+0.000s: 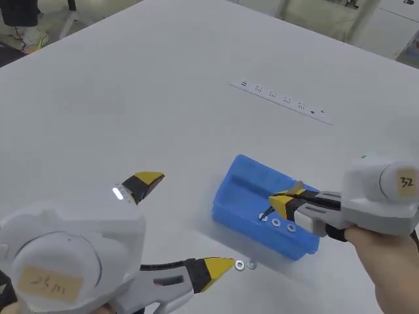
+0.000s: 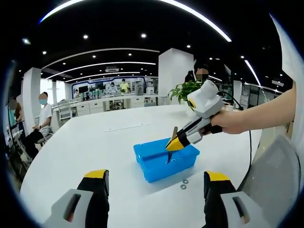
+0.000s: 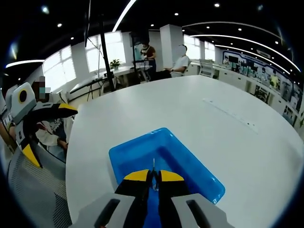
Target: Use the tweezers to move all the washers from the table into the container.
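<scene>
Over the blue container [image 1: 249, 176], right of centre on the white table [image 1: 131, 98], the right gripper [image 1: 281, 201] has its jaws clamped on the tweezers [image 3: 153, 166]. The tweezer tips point down inside the container, close to two washers [image 1: 275, 223] lying in it. Two loose washers [image 1: 239, 265] lie on the table just beside its near edge. Nearer and to the left, the left gripper [image 1: 183, 226] has its jaws wide apart and holds nothing.
</scene>
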`<state>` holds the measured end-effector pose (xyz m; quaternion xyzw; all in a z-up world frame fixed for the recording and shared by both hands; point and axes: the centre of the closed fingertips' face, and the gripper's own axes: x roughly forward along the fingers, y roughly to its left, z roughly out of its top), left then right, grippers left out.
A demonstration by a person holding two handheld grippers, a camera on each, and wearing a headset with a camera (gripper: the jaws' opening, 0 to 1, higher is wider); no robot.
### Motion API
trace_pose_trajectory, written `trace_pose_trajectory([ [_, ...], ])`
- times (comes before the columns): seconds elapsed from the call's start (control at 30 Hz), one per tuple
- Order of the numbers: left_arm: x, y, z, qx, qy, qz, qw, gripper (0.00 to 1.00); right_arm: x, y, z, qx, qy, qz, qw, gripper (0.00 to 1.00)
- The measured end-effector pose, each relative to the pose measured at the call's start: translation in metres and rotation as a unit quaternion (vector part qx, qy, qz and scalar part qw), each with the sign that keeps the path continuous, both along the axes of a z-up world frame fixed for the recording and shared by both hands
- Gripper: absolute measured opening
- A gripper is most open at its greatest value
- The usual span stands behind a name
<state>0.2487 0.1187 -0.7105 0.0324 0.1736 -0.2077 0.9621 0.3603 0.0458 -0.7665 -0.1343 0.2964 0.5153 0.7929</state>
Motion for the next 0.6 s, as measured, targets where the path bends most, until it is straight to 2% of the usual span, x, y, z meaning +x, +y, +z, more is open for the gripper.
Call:
trace_pose_trajectory([
  [0.27, 0.000, 0.000, 0.000, 0.001, 0.000, 0.001, 1.0000, 0.83, -0.001, -0.003, 0.014, 0.020, -0.003, -0.014, 0.9997, 0.03],
  [0.6, 0.000, 0.000, 0.000, 0.001, 0.000, -0.001, 1.0000, 0.83, -0.013, -0.008, 0.038, 0.044, -0.017, -0.016, 0.9987, 0.03],
])
